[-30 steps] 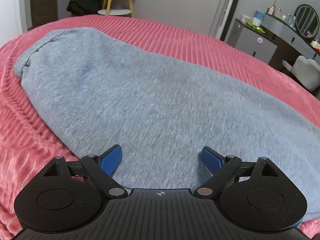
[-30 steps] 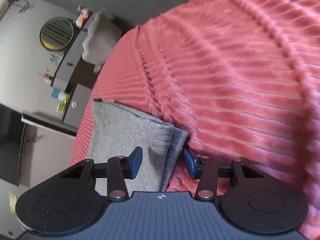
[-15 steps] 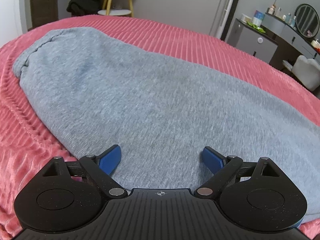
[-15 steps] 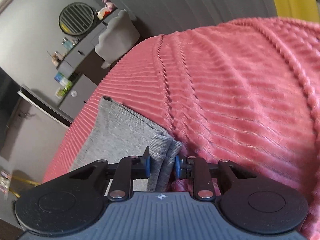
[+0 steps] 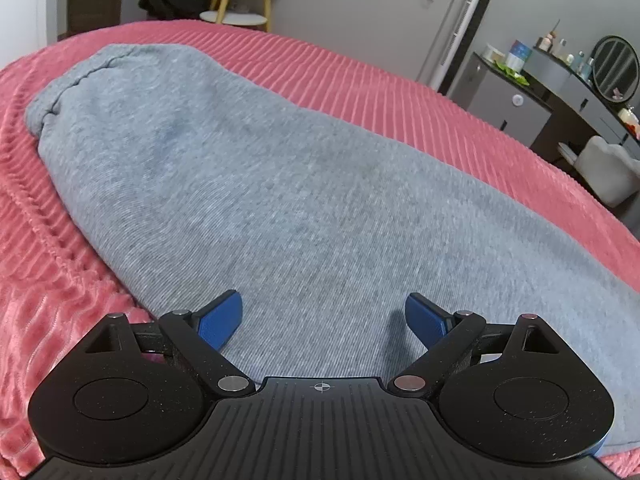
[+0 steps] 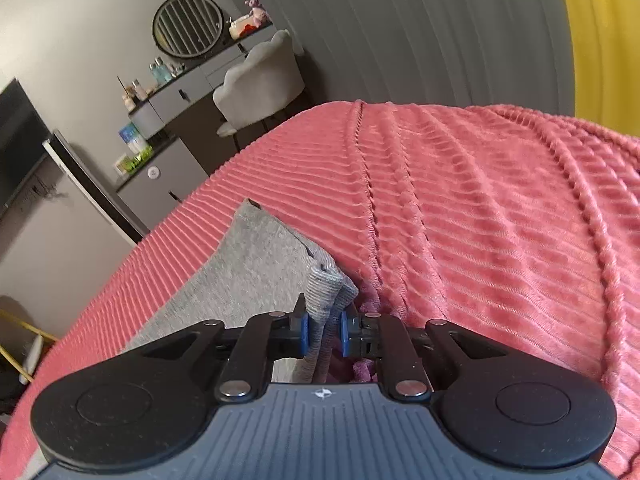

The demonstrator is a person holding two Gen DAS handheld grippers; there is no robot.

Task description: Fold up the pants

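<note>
the right gripper [image 6: 323, 334] pinches the ribbed cuff of the grey pants [image 6: 256, 264], which trail away to its left across the pink bedspread [image 6: 480, 220]. the left gripper [image 5: 323, 316] hovers wide open over them, holding nothing. that shallow bite might slip once lifted.

Pants [image 5: 304, 200] flat on bedspread [image 5: 360, 92]

Left gripper [image 5: 322, 316] and right gripper [image 6: 323, 334] look alike: speckled matte black bodies with ribbed centres, a small white crosshair mark, round side discs, silver pivot screws, black linkage arms, and blue finger pads [image 5: 220, 320].
</note>
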